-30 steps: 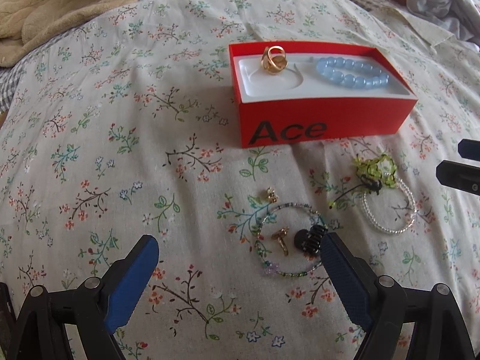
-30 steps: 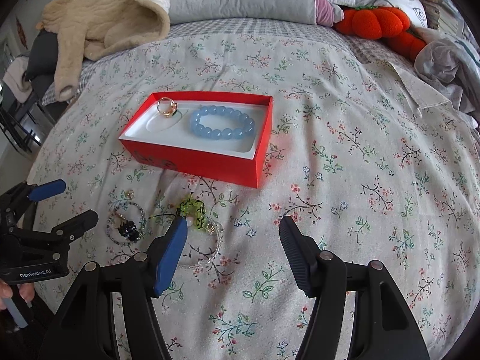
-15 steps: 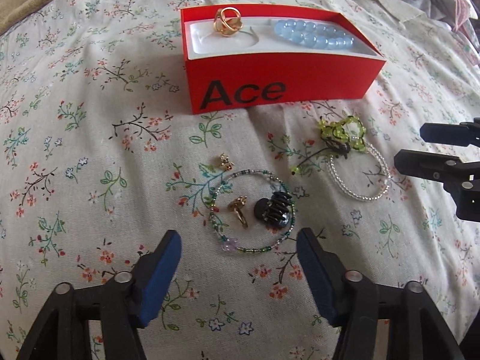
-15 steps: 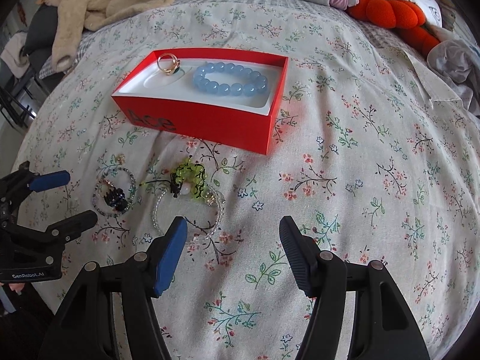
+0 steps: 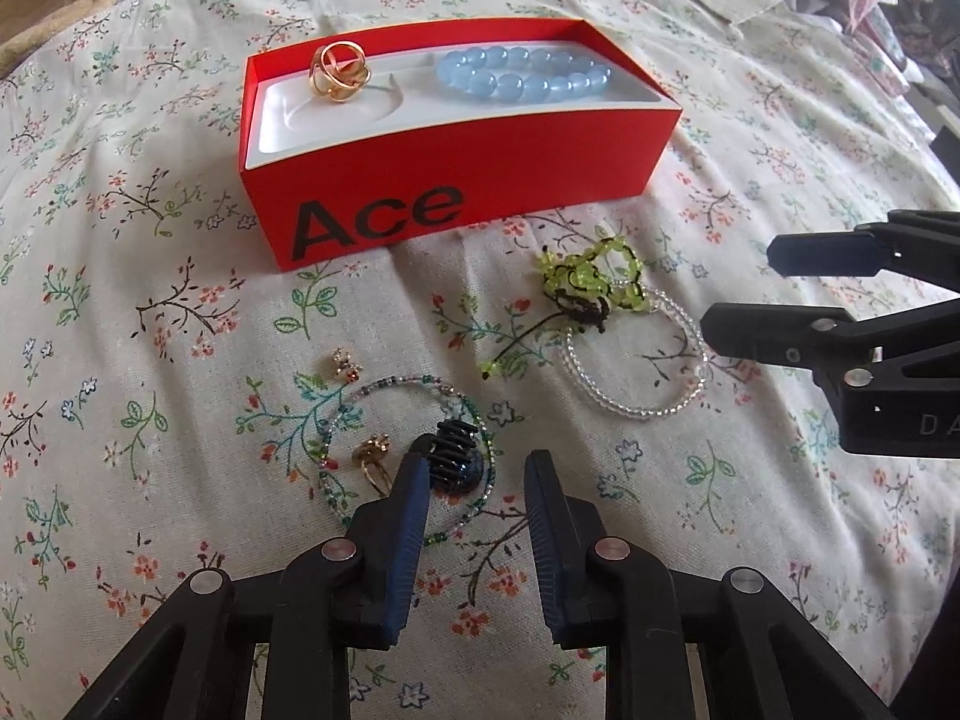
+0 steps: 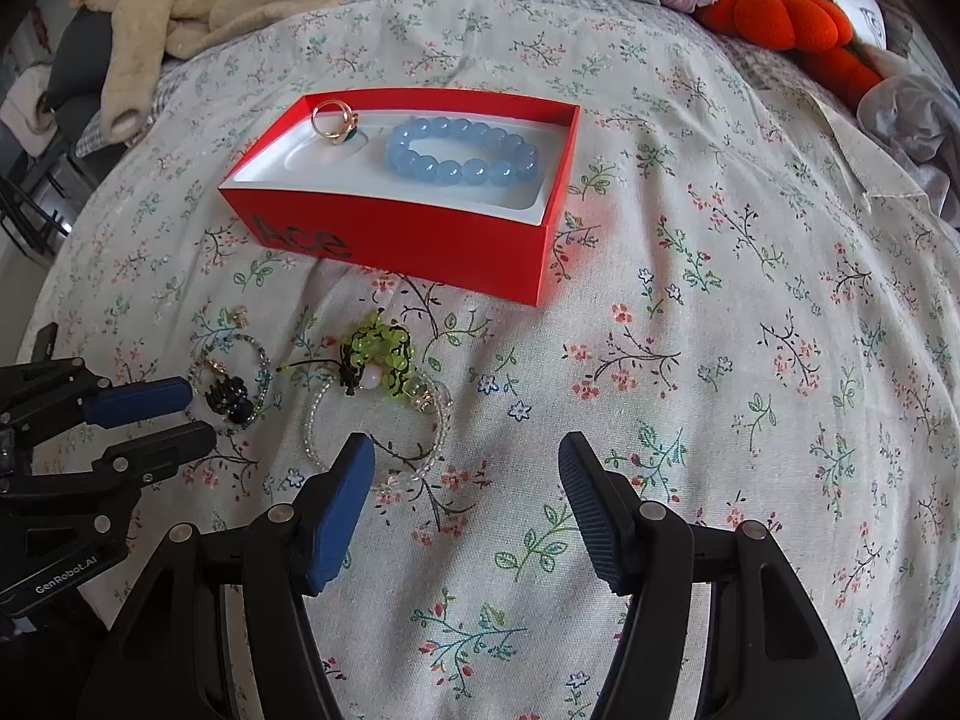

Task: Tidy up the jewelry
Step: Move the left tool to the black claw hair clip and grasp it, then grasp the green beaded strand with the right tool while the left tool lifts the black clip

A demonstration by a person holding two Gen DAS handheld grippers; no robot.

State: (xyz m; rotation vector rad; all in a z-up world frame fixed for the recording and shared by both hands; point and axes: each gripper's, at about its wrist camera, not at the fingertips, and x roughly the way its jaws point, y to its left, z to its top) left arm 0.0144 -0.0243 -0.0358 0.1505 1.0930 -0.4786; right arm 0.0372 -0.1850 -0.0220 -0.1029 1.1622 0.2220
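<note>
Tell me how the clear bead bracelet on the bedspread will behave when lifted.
The clear bead bracelet is a thin strung loop, so it will probably sag. Its small smooth beads may slip between pads. The green bead charm looks attached and would likely dangle.

Hidden in part behind the left tongs [image 5: 477, 468]: black hair claw [image 5: 453, 459] and gold ring [image 5: 372, 459] inside the seed-bead bracelet [image 5: 414, 387], at 6 o'clock. Cut off at 3 o'clock in the left wrist view: right tongs [image 5: 744, 288]. Too small to identify: gold trinket [image 5: 347, 363]. Cropped at 1 o'clock in the right wrist view: orange plush [image 6: 780, 15].
</note>
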